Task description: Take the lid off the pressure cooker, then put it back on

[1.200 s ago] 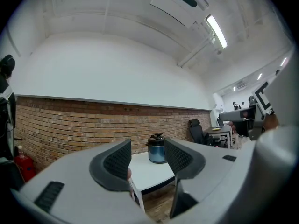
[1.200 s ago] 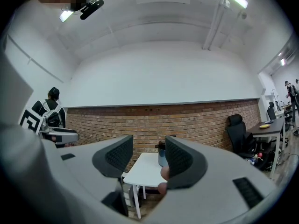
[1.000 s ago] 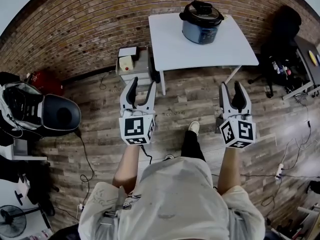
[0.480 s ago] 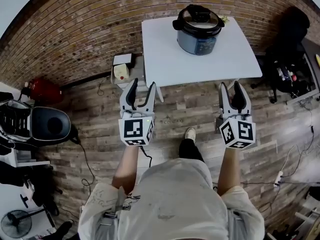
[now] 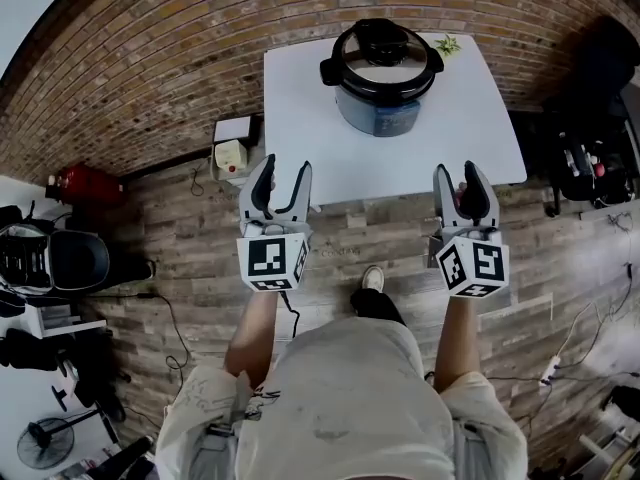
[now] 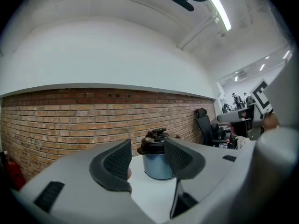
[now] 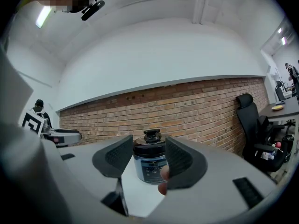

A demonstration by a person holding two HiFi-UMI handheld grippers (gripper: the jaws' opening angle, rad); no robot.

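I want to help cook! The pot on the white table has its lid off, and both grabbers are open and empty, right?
Not quite: the head view shows the lid on the pressure cooker. The rest holds: it stands on the white table, and the left gripper and right gripper are open and empty.

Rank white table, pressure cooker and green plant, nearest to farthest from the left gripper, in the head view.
From the left gripper:
1. White table: near edge just ahead of it.
2. Pressure cooker: mid-table, toward the back.
3. Green plant: table's far right corner.
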